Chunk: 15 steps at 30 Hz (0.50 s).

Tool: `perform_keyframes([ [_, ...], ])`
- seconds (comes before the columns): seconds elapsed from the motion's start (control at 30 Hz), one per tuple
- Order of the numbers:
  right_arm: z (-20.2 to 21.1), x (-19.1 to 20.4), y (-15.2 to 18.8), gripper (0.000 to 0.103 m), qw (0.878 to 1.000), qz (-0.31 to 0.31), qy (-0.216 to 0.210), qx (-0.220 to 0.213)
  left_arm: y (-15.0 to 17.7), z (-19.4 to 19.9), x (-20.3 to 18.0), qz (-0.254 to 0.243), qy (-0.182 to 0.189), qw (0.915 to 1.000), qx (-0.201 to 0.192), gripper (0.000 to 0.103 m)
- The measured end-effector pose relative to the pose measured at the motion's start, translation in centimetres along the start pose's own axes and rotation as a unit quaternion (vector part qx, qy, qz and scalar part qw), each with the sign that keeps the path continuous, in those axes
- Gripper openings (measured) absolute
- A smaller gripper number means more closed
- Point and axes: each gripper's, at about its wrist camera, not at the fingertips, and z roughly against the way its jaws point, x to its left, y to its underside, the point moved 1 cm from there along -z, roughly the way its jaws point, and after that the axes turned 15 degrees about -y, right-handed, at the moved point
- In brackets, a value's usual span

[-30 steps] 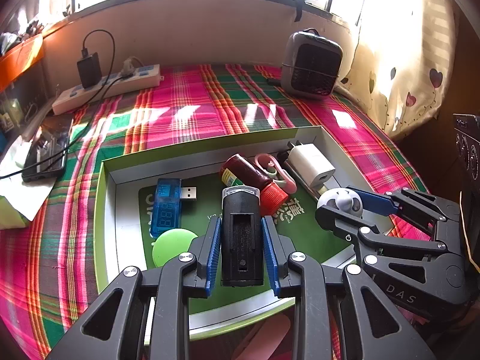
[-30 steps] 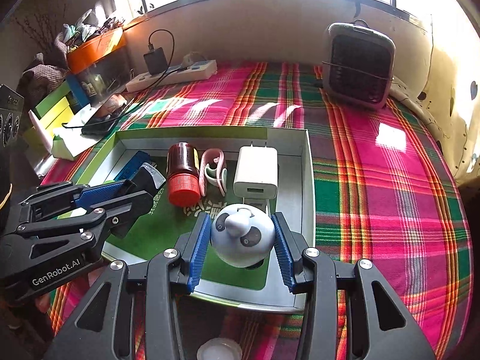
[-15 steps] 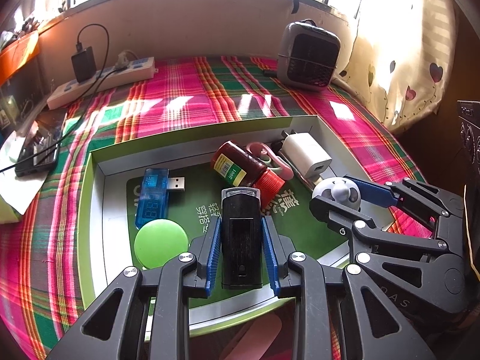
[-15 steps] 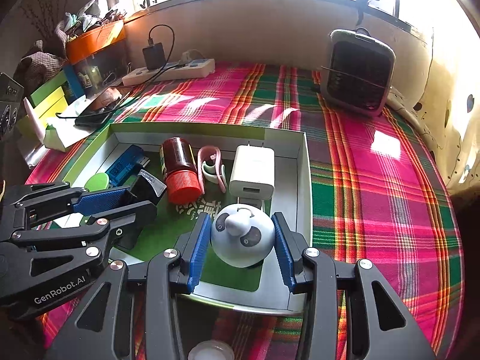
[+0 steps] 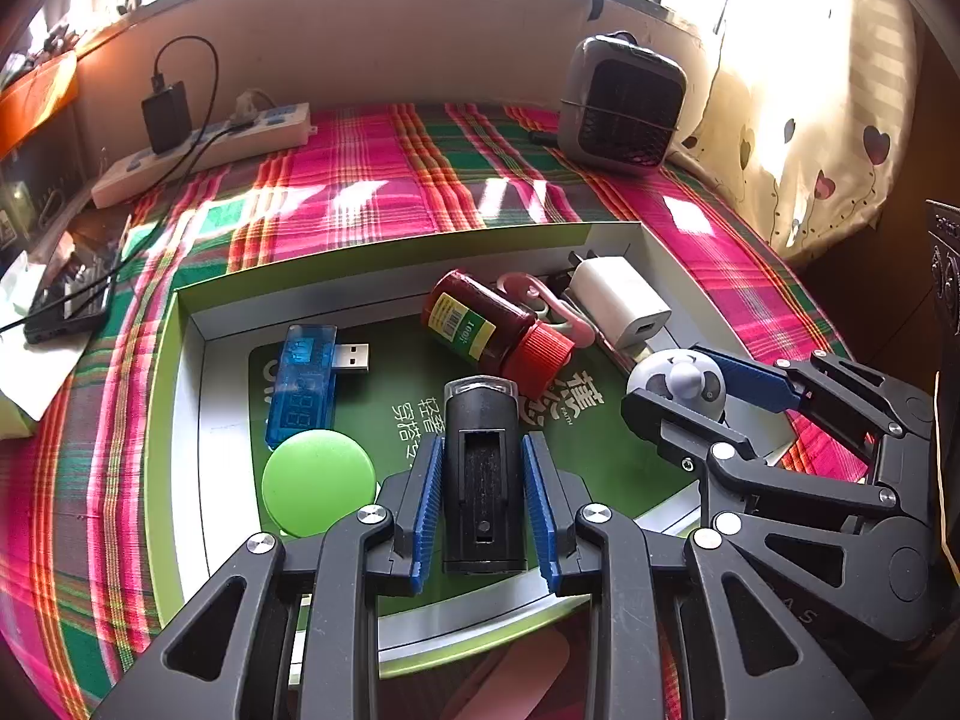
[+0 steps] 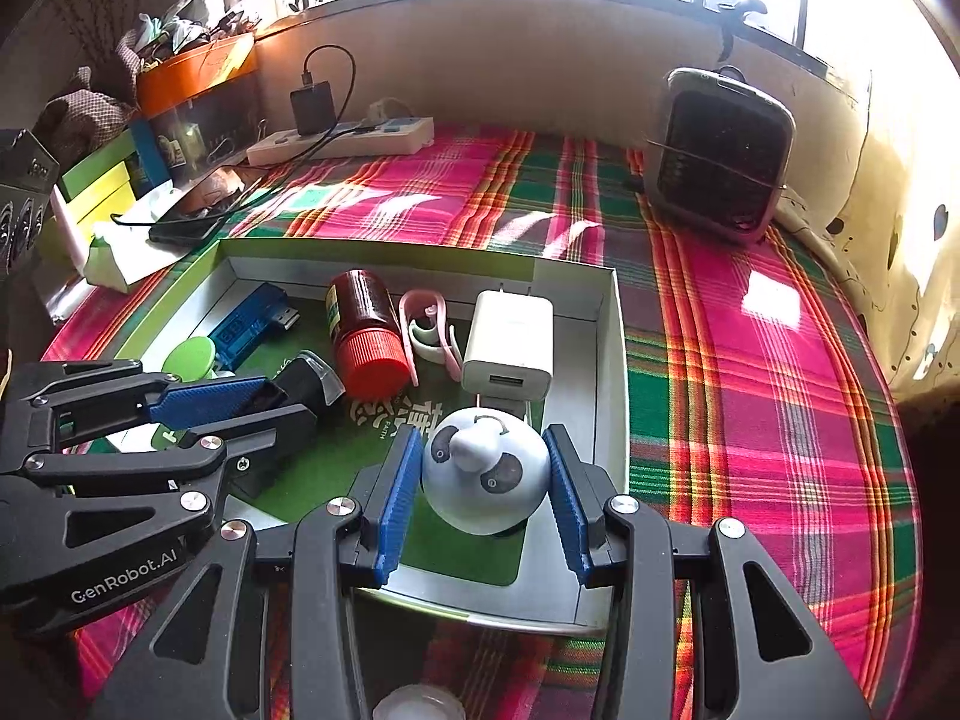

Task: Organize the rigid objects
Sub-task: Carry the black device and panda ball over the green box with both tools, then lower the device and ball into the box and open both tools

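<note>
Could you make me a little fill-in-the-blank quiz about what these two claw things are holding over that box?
1. The left gripper is shut on a black ____.
2. The right gripper is shut on a round white toy painted like a ____.
3. The bottle lying in the box has a ____ cap.
4. The round disc beside the blue USB tester is ____.

Answers: stamp; panda; red; green
</note>
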Motion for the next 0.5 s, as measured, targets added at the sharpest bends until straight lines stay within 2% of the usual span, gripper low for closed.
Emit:
perform_keyframes([
  [0.5, 0.0, 0.1, 0.11, 0.043, 1.0, 0.004, 0.004, 0.0, 0.22, 0.18, 0.15, 0.004, -0.001, 1.0, 0.0, 0.027],
])
